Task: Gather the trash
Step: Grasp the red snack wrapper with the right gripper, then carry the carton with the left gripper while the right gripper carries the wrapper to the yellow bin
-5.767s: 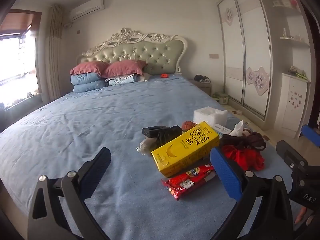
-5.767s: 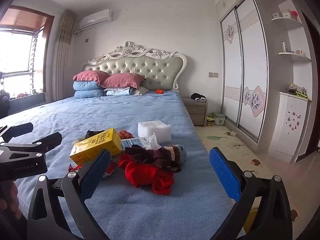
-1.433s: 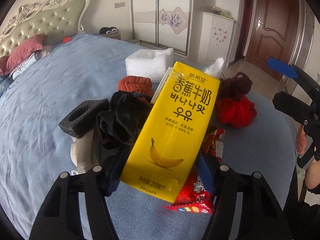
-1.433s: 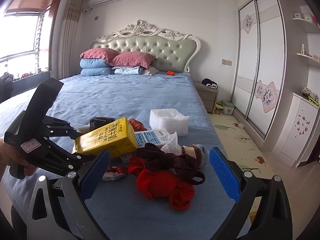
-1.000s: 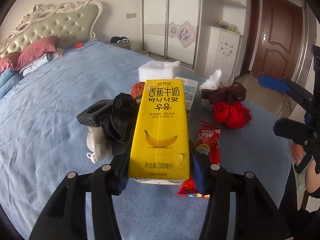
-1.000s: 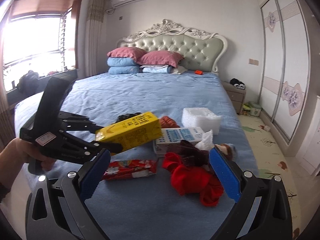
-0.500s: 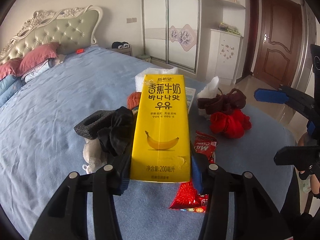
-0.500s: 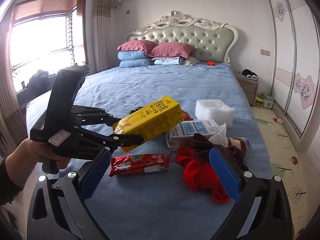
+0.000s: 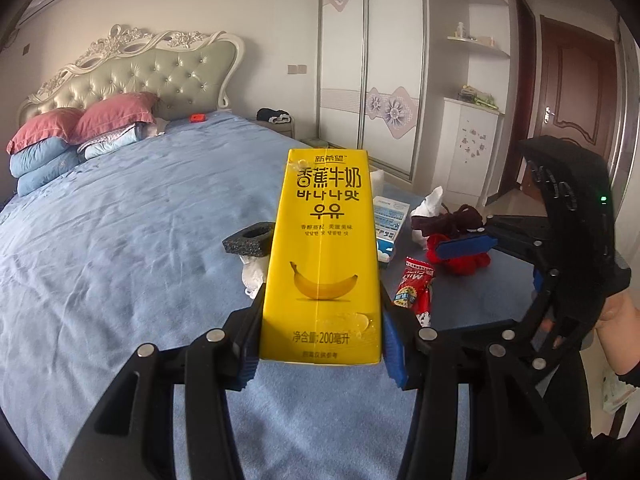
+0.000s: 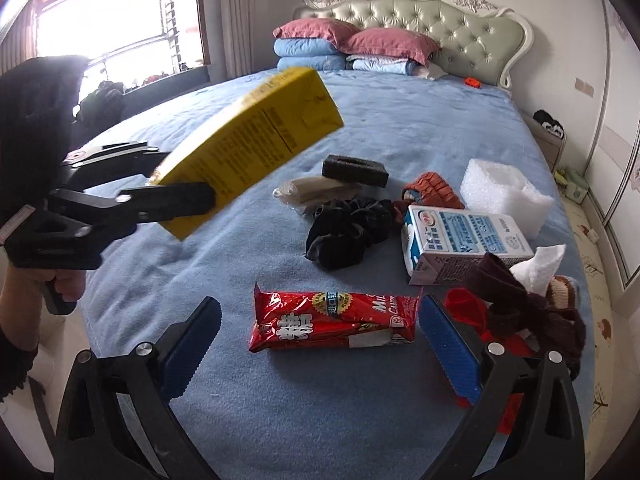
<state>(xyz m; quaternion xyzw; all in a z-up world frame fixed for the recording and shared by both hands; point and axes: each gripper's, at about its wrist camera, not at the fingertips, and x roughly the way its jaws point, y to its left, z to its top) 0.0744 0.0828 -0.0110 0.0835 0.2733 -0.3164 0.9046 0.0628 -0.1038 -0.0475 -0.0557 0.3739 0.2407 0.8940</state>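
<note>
My left gripper [image 9: 320, 356] is shut on a yellow banana-milk carton [image 9: 324, 256], held clear above the blue bed [image 9: 120, 248]. From the right wrist view the same carton [image 10: 248, 148] hangs tilted at the left, clamped in that gripper [image 10: 180, 204]. My right gripper [image 10: 316, 344] stands open just above a red snack wrapper [image 10: 332, 320] that lies flat on the bed between its blue pads. A white and blue milk carton [image 10: 464, 240] lies on its side behind the wrapper. In the left wrist view my right gripper's [image 9: 500, 264] pads hover over the red wrapper [image 9: 414, 290].
Also on the bed lie a black foam block [image 10: 354, 170], a black sock bundle [image 10: 348, 232], a white foam piece [image 10: 500, 194], crumpled tissue [image 10: 536, 266], brown and red clothing [image 10: 528, 312]. Pillows [image 10: 352, 46] stand at the headboard. A wardrobe [image 9: 372, 64] and door [image 9: 576, 100] stand beyond the bed's edge.
The left gripper has lifted the yellow carton higher off the bed. The right gripper has tipped down and come in over the red snack wrapper.
</note>
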